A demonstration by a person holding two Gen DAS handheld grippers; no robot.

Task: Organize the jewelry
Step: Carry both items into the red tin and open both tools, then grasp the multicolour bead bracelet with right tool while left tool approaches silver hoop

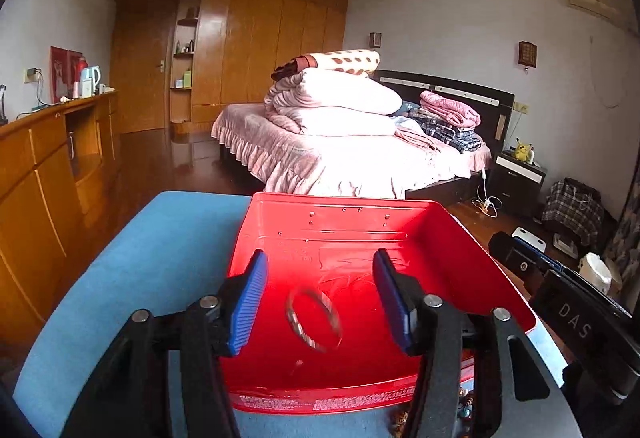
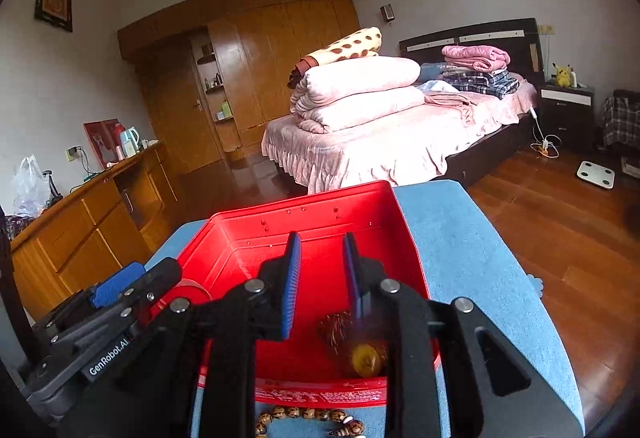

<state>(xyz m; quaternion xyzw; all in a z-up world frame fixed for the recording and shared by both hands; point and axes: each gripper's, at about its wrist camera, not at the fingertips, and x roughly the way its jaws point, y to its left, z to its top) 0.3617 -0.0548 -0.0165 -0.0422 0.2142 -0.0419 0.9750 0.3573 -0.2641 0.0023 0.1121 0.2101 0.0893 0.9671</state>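
A red tin box [image 1: 460,238] sits open on a blue-topped table [image 1: 160,238]. My left gripper [image 1: 320,270] is open over the box, and a silver bangle [image 1: 314,320], blurred, is between and below its jaws, free of them. My right gripper [image 2: 322,258] is open over the same box [image 2: 384,214]. A blurred brown tasselled piece with a yellow bead [image 2: 360,346] is in the box under its right finger. A brown bead bracelet [image 2: 308,420] lies on the table in front of the box. The left gripper's body [image 2: 116,302] shows at the left in the right wrist view.
The table [image 2: 480,278] ends just beyond the box. Behind it stand a bed with folded pink quilts [image 1: 340,110], a wooden sideboard [image 1: 48,166] at the left and a wooden wardrobe [image 1: 240,50]. The right gripper's body [image 1: 572,302] is at the box's right side.
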